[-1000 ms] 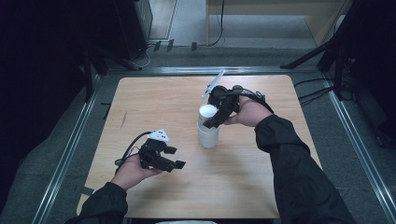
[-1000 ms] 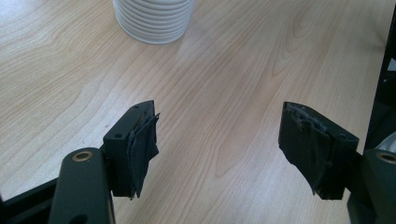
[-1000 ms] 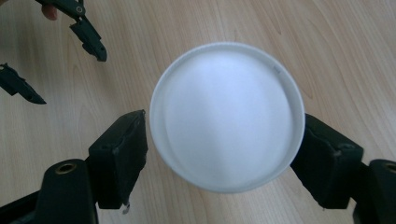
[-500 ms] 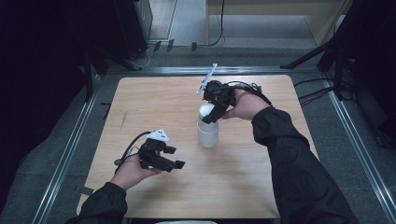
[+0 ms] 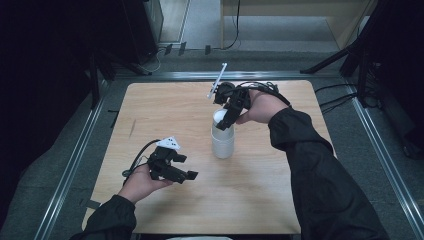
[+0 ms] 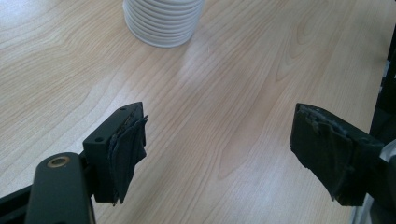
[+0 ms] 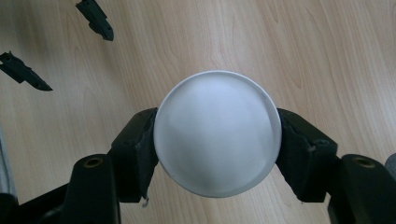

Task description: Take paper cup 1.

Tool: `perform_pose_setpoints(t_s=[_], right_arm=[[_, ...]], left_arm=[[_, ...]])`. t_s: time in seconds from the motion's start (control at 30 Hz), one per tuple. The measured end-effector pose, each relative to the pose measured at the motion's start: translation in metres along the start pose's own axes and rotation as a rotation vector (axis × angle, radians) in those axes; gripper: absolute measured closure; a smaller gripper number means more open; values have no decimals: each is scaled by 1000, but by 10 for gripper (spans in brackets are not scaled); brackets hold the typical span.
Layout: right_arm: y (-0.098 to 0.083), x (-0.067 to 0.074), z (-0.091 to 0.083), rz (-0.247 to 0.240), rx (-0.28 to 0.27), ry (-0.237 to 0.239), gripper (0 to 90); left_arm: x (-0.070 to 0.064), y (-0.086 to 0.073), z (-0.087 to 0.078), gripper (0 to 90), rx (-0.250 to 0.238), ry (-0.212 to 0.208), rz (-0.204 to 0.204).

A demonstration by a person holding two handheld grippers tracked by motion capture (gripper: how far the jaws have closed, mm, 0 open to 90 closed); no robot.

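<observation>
- The right gripper (image 7: 217,140) has just been closing, and its pads now clamp the rim of the top cup (image 7: 217,132) from both sides.
- To free that cup alone, lift straight up and keep it level.
- The cup stack (image 5: 223,142) stands mid-table, nearer the far edge.
- The left gripper (image 5: 186,175), near the front-left corner, has just been opening; its jaws are spread and empty, so it could steady the stack's base.
- The table (image 5: 165,107) is otherwise bare wood.

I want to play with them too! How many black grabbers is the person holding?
2. The left gripper hangs open over the near part of the table. The right gripper is farther back, squeezing the top of the white cup stack.
</observation>
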State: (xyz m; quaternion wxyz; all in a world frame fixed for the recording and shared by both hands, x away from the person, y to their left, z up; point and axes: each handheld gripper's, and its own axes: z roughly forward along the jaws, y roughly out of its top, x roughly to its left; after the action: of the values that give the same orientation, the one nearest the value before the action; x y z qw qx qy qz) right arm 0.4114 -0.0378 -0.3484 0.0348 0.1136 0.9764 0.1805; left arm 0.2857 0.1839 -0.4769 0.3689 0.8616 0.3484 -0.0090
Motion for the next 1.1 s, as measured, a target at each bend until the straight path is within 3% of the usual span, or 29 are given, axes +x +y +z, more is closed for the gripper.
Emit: perform_pose_setpoints(t_s=[0.27, 0.7, 0.83, 1.1], right_arm=[[4, 1, -14, 21, -13, 4, 351], [14, 8, -51, 35, -64, -15, 353], [16, 14, -68, 48, -73, -21, 353], [7, 31, -98, 27, -113, -2, 353]], left_arm=[[-2, 1, -2, 133, -11, -22, 19], [1, 10, -4, 133, -54, -43, 37], [3, 13, -2, 133, -55, -54, 49], [5, 22, 1, 133, -63, -68, 64]])
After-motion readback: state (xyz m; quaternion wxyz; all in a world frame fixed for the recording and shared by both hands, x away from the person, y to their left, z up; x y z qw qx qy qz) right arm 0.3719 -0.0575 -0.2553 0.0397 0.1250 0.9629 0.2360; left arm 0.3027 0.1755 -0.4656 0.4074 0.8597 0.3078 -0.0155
